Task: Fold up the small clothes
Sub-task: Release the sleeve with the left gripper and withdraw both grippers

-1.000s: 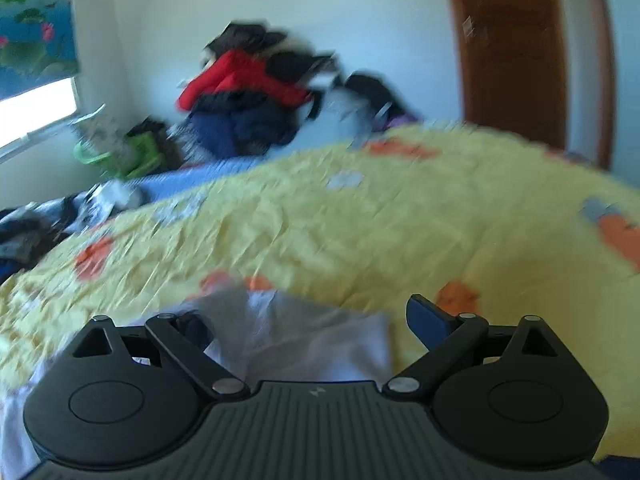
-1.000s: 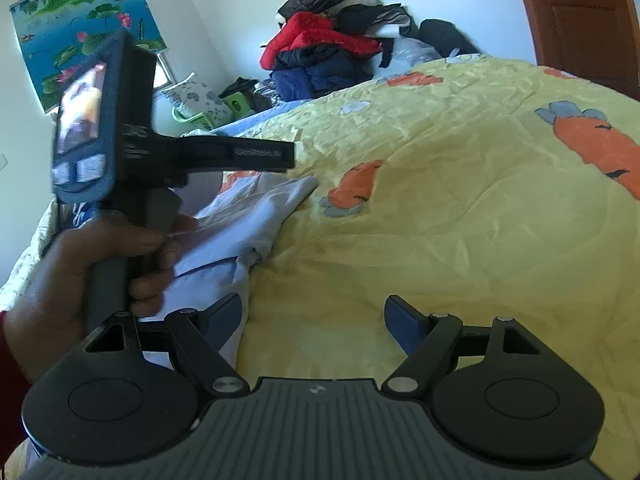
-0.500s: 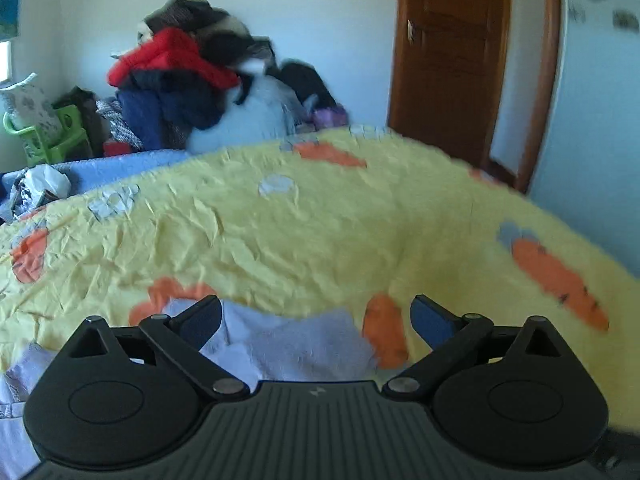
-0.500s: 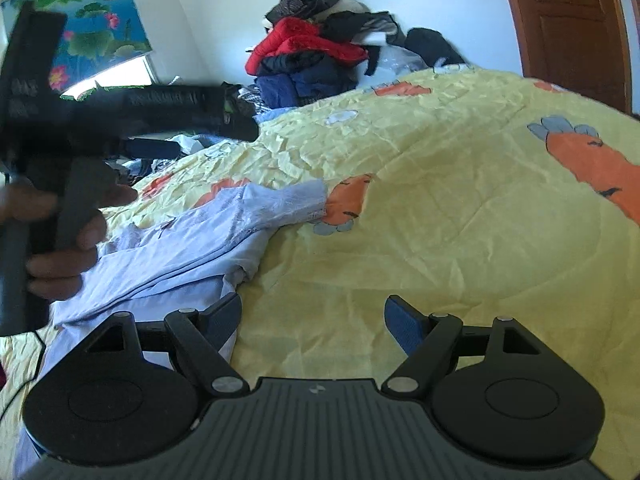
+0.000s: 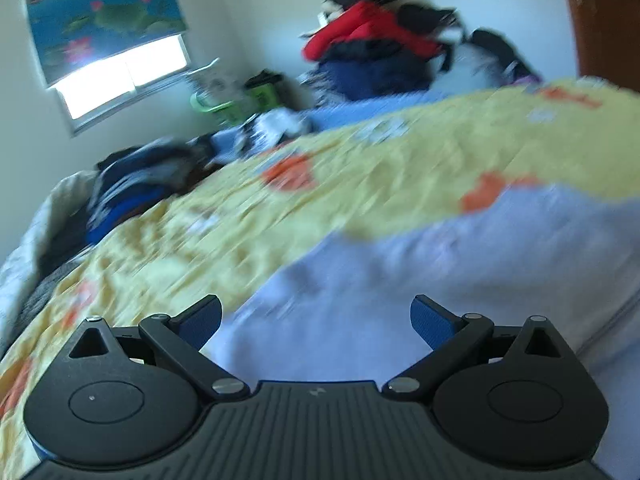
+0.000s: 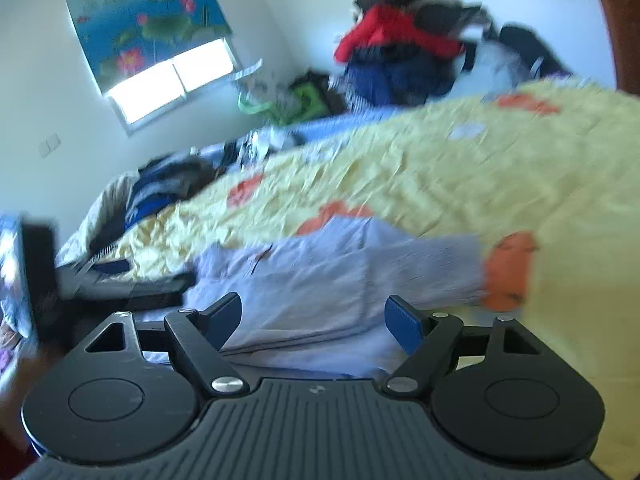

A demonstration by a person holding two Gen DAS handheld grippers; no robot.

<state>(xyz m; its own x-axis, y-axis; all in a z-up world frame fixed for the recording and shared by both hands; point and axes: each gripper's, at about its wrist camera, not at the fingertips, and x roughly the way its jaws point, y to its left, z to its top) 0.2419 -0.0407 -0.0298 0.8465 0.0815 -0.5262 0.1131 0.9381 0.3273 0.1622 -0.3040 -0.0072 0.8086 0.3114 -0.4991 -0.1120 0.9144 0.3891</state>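
Pale blue garment (image 6: pixel 332 280) lies rumpled on the yellow bedspread (image 6: pixel 460 176) — both hand-held grippers (image 5: pixel 316 320) (image 6: pixel 312 316) over it, jaws wide, empty; a blurred, hasty pinch could bunch several layers.

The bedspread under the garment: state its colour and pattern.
Pale yellow bedspread printed with orange carrot-like shapes and small pale patches; clearest in the right wrist view.

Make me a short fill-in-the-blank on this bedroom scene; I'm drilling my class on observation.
1. The pale blue garment lies on a ____ bedspread with orange prints.
2. The jaws of the right gripper stand ____.
3. The brightest item in the clothes pile by the wall is ____.

Missing words: yellow; open; red
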